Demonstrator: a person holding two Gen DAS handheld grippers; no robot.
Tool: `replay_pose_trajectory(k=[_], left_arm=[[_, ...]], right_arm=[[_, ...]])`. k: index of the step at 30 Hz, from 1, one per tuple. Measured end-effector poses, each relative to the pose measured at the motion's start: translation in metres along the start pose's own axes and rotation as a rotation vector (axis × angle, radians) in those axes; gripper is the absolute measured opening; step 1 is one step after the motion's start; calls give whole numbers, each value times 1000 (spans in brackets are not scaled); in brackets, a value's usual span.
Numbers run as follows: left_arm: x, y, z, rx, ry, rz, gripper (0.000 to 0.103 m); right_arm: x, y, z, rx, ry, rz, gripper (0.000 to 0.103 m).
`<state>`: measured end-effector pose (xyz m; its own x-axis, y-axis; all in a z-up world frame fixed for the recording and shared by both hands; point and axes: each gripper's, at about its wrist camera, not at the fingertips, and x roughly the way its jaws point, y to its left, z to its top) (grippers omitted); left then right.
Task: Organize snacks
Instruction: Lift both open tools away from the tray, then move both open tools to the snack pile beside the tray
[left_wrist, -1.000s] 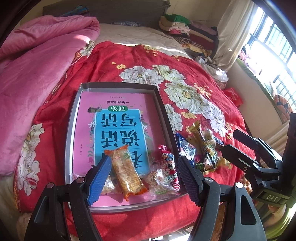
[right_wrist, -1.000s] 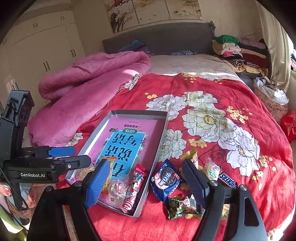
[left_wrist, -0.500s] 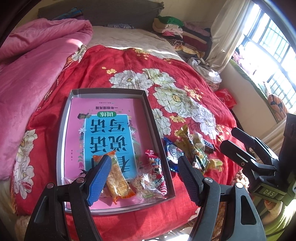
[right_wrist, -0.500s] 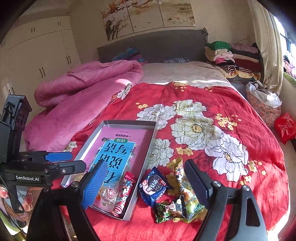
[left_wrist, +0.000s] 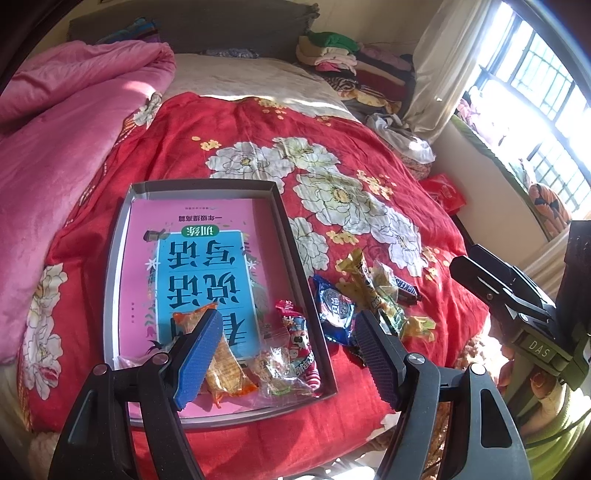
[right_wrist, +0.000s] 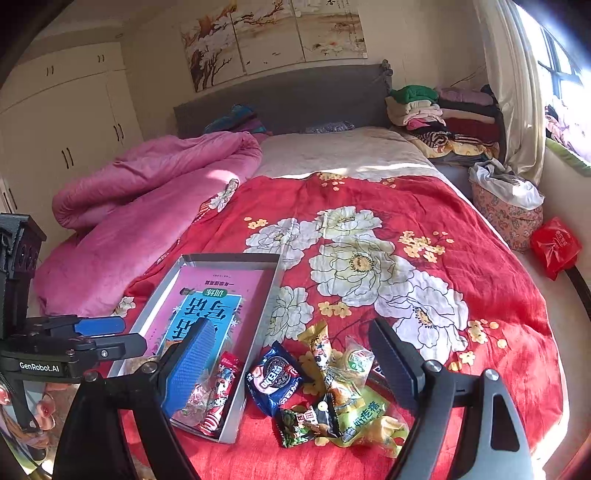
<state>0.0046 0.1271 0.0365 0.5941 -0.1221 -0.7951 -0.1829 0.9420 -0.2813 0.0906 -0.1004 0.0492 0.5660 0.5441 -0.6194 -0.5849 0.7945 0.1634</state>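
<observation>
Grey tray (left_wrist: 295, 236) (right_wrist: 266, 295) lies on the red flowered bedspread (left_wrist: 351, 155) (right_wrist: 369, 221), a pink and blue book (left_wrist: 199, 258) (right_wrist: 210, 306) flat inside it. At the tray's near end: an orange wrapped snack (left_wrist: 225, 365), a clear candy bag (left_wrist: 277, 373), and a red-and-white striped packet (left_wrist: 299, 343) (right_wrist: 221, 391) along the tray's right wall.

Loose snacks sit on the bedspread just right of the tray: a blue cookie pack (left_wrist: 334, 310) (right_wrist: 275, 380) closest to the tray wall, a yellow stick packet (left_wrist: 360, 273) (right_wrist: 325, 354), a dark chocolate bar (left_wrist: 404, 290) farthest from the tray, a green-yellow bag (right_wrist: 365, 417), and a small dark green packet (right_wrist: 295, 424).

Left gripper (left_wrist: 286, 354) (right_wrist: 122, 332) hovers above the tray's near end, fingers spread, holding nothing. Right gripper (right_wrist: 291, 365) (left_wrist: 469, 266) hangs over the loose pile right of the tray, fingers spread wide, also empty.

Pink quilt (left_wrist: 55, 122) (right_wrist: 147, 195) is bunched left of the tray. Folded clothes (left_wrist: 340, 59) (right_wrist: 443, 114) are stacked far beyond the tray, by the headboard.
</observation>
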Motion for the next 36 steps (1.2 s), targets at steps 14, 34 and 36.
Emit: replay_pose_trajectory(k=[14, 34, 36], left_arm=[[3, -16, 4, 31, 7, -18, 76], [19, -45, 4, 84, 47, -35, 76], [21, -49, 4, 94, 52, -37, 76]], right_arm=[[-13, -33, -1, 60, -21, -61, 85], [-22, -57, -9, 97, -19, -94, 85], [-23, -60, -12, 99, -15, -97, 85]])
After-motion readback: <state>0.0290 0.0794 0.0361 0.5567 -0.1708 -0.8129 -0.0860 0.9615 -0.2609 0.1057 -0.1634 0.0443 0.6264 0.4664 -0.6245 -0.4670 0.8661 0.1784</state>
